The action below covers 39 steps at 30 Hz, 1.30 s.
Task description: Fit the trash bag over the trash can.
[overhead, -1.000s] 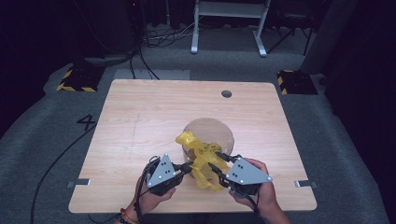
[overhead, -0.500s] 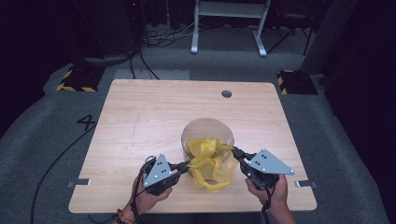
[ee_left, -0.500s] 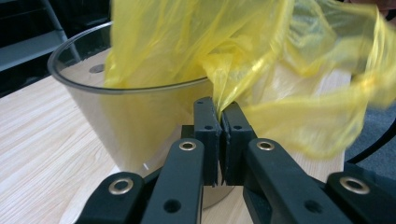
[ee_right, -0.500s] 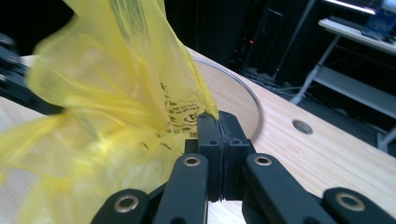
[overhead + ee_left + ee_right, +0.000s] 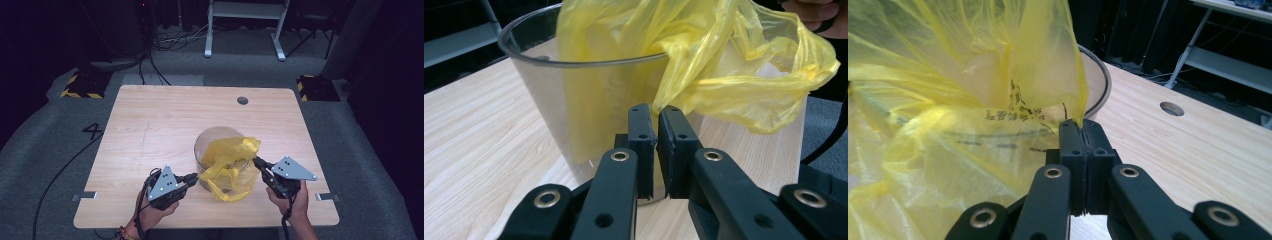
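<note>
A clear plastic container [image 5: 206, 142] stands upright on the wooden table [image 5: 150, 125], near its front. A yellow plastic bag [image 5: 231, 162] drapes over the container's near rim and hangs down its front. My left gripper [image 5: 196, 176] is shut on the bag's left edge beside the container wall [image 5: 539, 95]; the film [image 5: 724, 65] is pinched at the tips of my left gripper [image 5: 656, 112]. My right gripper [image 5: 256, 161] is shut on the bag's right edge. In the right gripper view the printed film [image 5: 948, 100] rises from my right gripper's tips [image 5: 1081, 125], with the container rim [image 5: 1100, 85] behind.
A round cable hole [image 5: 242, 100] sits near the table's far edge. Behind the table are a metal frame [image 5: 245, 25] and floor cables [image 5: 150, 65]. The other hand [image 5: 819, 15] appears at the top right of the left gripper view.
My right gripper has moved to the right, drawing the bag with it. The bag, earlier bunched between the grippers, now spreads wider over the container's mouth. The left gripper has stayed put.
</note>
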Motion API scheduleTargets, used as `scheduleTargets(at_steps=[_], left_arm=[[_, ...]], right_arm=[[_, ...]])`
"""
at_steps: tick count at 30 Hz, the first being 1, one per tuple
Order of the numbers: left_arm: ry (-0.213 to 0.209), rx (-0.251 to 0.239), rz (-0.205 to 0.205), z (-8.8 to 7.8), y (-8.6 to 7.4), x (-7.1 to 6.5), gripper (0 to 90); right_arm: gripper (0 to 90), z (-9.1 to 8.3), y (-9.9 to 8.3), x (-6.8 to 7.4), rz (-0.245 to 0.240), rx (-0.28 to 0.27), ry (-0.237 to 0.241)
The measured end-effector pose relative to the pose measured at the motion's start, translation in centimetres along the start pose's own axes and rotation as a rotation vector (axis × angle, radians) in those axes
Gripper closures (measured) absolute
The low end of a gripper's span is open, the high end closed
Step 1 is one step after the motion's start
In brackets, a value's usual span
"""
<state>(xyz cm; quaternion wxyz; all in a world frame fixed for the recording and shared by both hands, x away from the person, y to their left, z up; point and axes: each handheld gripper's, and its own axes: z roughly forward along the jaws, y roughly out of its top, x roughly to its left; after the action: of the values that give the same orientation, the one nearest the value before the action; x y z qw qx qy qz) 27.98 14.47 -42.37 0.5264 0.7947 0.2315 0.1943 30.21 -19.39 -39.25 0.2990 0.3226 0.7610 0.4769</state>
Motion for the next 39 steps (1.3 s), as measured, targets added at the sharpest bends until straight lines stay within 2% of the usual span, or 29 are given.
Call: scheduleTargets(at_steps=[6, 9, 14, 16, 18, 20, 23, 25, 26, 30, 33, 36, 38, 39], left_arm=[[-0.009, -0.035, -0.003, -0.5, 0.5, -0.3, 74.1], [-0.020, -0.049, -0.006, -0.6, 1.0, -0.5, 65.3], [-0.024, -0.089, -0.030, -1.1, 2.0, -1.2, 45.5], [-0.011, -0.104, -0.035, -1.2, 2.4, -1.3, 35.7], [-0.023, -0.113, -0.048, -1.0, 2.9, -1.4, 31.8], [-0.022, -0.112, -0.042, -0.8, 3.5, -1.5, 29.0], [-0.005, -0.103, -0.036, -0.2, 4.8, -1.7, 28.7], [0.022, -0.093, -0.032, 0.3, 5.6, -1.7, 29.8], [0.018, -0.088, -0.036, 0.7, 6.0, -1.6, 31.4], [0.049, -0.044, -0.016, 1.8, 6.8, -1.3, 36.6], [0.069, -0.017, 0.003, 2.5, 7.1, -1.0, 45.3], [0.079, 0.024, 0.019, 2.9, 7.1, -0.4, 58.9], [0.068, 0.023, 0.032, 2.8, 7.0, -0.1, 71.9], [0.076, 0.026, 0.043, 2.6, 7.0, 0.1, 75.8]], right_arm=[[89.6, -0.1, 0.0, 0.0, -0.008, -0.023, 0.016], [89.6, -0.3, 0.2, 0.0, -0.005, -0.032, 0.023], [89.6, -0.5, 0.4, 0.1, -0.013, -0.040, 0.027], [89.6, -0.5, 0.5, 0.1, -0.013, -0.041, 0.028], [89.6, -0.5, 0.6, 0.2, -0.017, -0.043, 0.030], [89.6, -0.6, 0.6, 0.2, -0.022, -0.045, 0.031], [89.6, -0.6, 0.7, 0.3, -0.028, -0.047, 0.033], [89.6, -0.6, 0.7, 0.4, -0.031, -0.044, 0.036], [89.6, -0.6, 0.7, 0.4, -0.031, -0.045, 0.038], [89.6, -0.6, 0.7, 0.5, -0.034, -0.049, 0.044], [89.6, -0.6, 0.7, 0.5, -0.043, -0.051, 0.055], [89.5, -0.6, 0.8, 0.5, -0.044, -0.054, 0.058], [89.6, -0.5, 0.8, 0.5, -0.040, -0.052, 0.051], [89.5, -0.5, 0.8, 0.4, -0.038, -0.050, 0.049]])
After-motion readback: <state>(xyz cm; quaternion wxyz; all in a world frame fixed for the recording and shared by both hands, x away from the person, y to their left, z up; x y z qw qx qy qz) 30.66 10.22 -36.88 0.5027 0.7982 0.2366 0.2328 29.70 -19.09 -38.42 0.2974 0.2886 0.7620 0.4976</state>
